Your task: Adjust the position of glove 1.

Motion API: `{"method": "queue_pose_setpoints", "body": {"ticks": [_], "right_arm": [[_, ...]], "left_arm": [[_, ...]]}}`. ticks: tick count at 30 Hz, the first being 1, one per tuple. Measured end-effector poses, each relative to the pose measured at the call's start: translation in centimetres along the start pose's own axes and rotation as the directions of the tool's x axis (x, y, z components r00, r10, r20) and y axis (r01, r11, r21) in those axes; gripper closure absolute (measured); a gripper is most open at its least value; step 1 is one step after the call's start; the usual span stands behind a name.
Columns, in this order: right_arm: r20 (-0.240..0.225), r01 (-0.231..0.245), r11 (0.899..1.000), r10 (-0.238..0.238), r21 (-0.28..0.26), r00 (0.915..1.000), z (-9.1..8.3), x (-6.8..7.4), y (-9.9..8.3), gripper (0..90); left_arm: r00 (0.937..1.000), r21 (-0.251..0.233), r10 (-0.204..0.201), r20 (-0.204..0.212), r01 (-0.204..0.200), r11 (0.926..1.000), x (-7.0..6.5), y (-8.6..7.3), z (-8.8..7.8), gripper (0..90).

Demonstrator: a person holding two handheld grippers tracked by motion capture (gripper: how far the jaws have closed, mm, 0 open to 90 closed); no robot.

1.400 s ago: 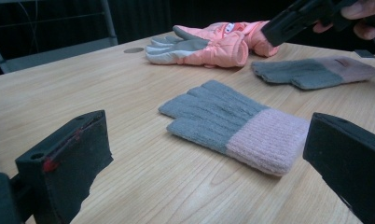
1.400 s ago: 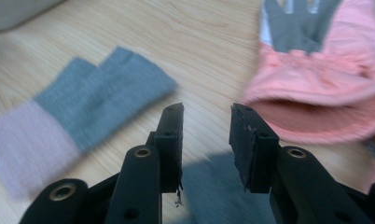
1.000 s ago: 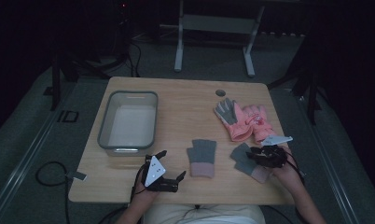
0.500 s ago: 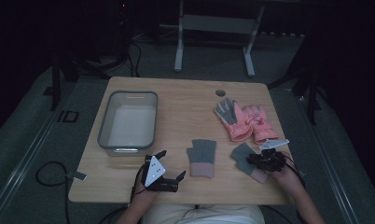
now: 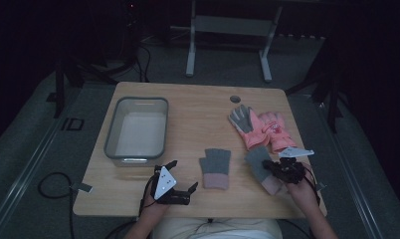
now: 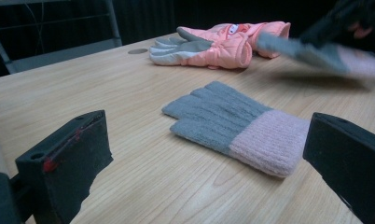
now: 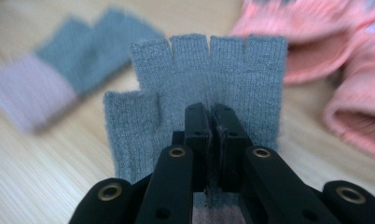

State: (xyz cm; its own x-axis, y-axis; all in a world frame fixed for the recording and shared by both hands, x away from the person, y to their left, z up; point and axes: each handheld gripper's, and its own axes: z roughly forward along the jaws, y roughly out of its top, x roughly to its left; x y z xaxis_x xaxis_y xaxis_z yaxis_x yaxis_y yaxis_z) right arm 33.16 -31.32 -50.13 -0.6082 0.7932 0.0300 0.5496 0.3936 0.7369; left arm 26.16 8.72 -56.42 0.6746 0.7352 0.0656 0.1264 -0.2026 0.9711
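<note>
The grey glove (image 7: 199,93), now clamped between the right gripper (image 7: 212,121) fingers that have just been closing, is being lifted beside the pink gloves (image 5: 265,130), so carrying looks next.

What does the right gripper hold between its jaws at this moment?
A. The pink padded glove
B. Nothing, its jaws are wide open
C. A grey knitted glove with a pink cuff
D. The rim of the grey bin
C: in the right gripper view the right gripper has its jaws pressed together on the grey knitted glove, whose short fingers stand up behind them; the pink padded gloves lie apart on the table.
</note>
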Motion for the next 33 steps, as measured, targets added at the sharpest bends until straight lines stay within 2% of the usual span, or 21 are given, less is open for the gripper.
{"method": "queue_pose_setpoints", "body": {"ticks": [4, 7, 9, 12, 13, 16, 17, 19, 22, 25, 28, 31, 33], "right_arm": [[0.053, -0.062, 0.997, 0.064, -0.050, 0.9965, -1.4, 1.3, 1.6, 85.6], [0.108, -0.098, 0.990, 0.108, -0.096, 0.9883, -2.3, 2.4, 2.7, 85.6], [0.117, -0.143, 0.981, 0.159, -0.135, 0.9802, -2.9, 3.0, 3.2, 85.6], [0.137, -0.174, 0.971, 0.197, -0.163, 0.9708, -3.2, 3.8, 3.8, 85.6], [0.137, -0.196, 0.965, 0.220, -0.172, 0.9657, -3.2, 3.9, 3.9, 85.5], [0.122, -0.276, 0.940, 0.304, -0.202, 0.9449, -2.9, 4.4, 3.6, 85.5], [0.125, -0.287, 0.936, 0.316, -0.203, 0.9406, -2.6, 4.7, 3.4, 85.5], [0.133, -0.294, 0.935, 0.323, -0.199, 0.9372, -2.1, 5.2, 3.0, 85.5], [0.129, -0.317, 0.922, 0.350, -0.222, 0.9279, -1.5, 5.9, 2.2, 85.5], [0.140, -0.330, 0.918, 0.364, -0.220, 0.9207, -1.0, 6.1, 1.7, 85.5], [0.171, -0.337, 0.916, 0.376, -0.219, 0.9109, -0.4, 6.1, 1.2, 85.5], [0.209, -0.347, 0.913, 0.390, -0.215, 0.8967, 0.4, 5.9, 0.5, 85.5], [0.217, -0.370, 0.904, 0.414, -0.214, 0.8842, 1.0, 5.7, -0.1, 85.5]], "left_arm": [[1.0000, -0.002, 0.002, -0.001, -0.002, 1.0000, 0.0, 0.0, 0.0, 0.2], [1.0000, -0.001, -0.002, -0.001, 0.002, 1.0000, 0.0, 0.0, 0.0, 0.2], [1.0000, -0.001, -0.003, -0.001, 0.003, 1.0000, 0.0, 0.0, 0.0, 0.2], [1.0000, -0.001, -0.001, 0.001, 0.001, 1.0000, 0.0, 0.0, 0.0, 0.2], [1.0000, 0.000, -0.001, 0.000, 0.001, 1.0000, 0.0, 0.0, 0.0, 0.2], [1.0000, -0.001, 0.003, 0.001, -0.003, 1.0000, 0.0, 0.0, 0.0, 0.2], [1.0000, -0.001, 0.003, 0.003, -0.003, 1.0000, 0.0, 0.0, 0.0, 0.2], [1.0000, 0.001, 0.003, 0.007, -0.003, 1.0000, 0.0, 0.0, 0.0, 0.2], [0.9999, 0.002, 0.004, 0.011, -0.004, 1.0000, 0.0, 0.0, 0.0, 0.2], [0.9999, 0.002, 0.005, 0.011, -0.005, 1.0000, -0.1, 0.0, 0.0, 0.2], [1.0000, -0.001, -0.003, 0.010, 0.003, 1.0000, -0.1, 0.0, 0.0, 0.2], [1.0000, 0.000, -0.003, 0.009, 0.003, 1.0000, 0.0, 0.0, 0.0, 0.2], [1.0000, -0.001, -0.001, 0.007, 0.001, 1.0000, -0.1, 0.0, 0.0, 0.2]]}}
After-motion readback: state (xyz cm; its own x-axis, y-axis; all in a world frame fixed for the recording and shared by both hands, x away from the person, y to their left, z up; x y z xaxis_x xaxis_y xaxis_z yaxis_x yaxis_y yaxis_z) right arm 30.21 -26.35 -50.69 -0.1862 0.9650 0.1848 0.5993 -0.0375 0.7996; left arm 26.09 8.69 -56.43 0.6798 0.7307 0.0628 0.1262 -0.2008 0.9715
